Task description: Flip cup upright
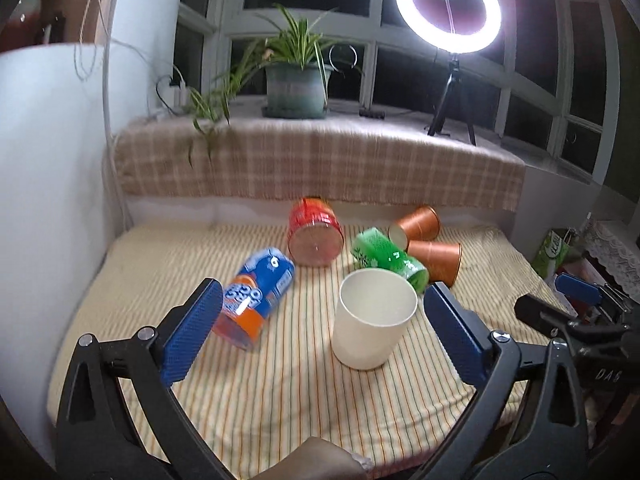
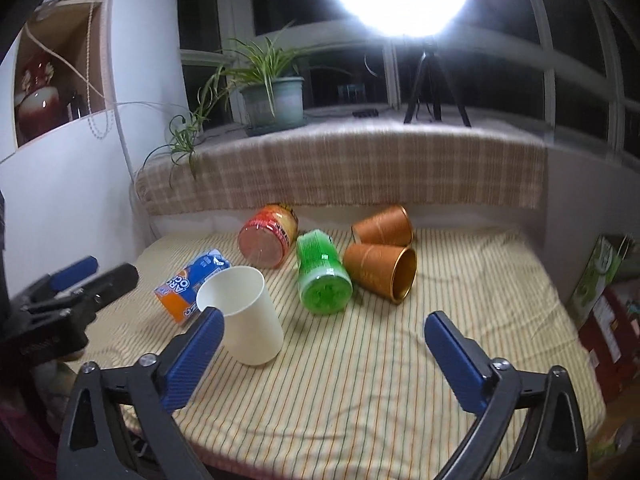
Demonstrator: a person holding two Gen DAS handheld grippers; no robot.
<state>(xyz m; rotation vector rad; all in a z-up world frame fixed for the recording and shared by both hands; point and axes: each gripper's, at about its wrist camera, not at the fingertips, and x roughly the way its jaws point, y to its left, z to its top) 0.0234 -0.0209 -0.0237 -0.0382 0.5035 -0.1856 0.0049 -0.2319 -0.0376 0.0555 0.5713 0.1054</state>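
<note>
A cream cup (image 1: 372, 320) stands upright, mouth up, on the striped tablecloth (image 1: 280, 380); it also shows in the right wrist view (image 2: 244, 316). My left gripper (image 1: 322, 336) is open, its blue pads on either side of and just short of the cup, not touching it. My right gripper (image 2: 324, 360) is open and empty, with the cup beside its left pad. Two orange cups lie on their sides at the back right (image 1: 434, 260) (image 1: 416, 224).
A blue-orange packet (image 1: 256, 296), a red tub (image 1: 314, 232) and a green tub (image 1: 388, 258) lie on their sides behind the cup. A checked ledge (image 1: 320, 168) with a plant (image 1: 296, 80) and ring light (image 1: 448, 4) stands behind. Boxes (image 2: 600, 280) are at the right.
</note>
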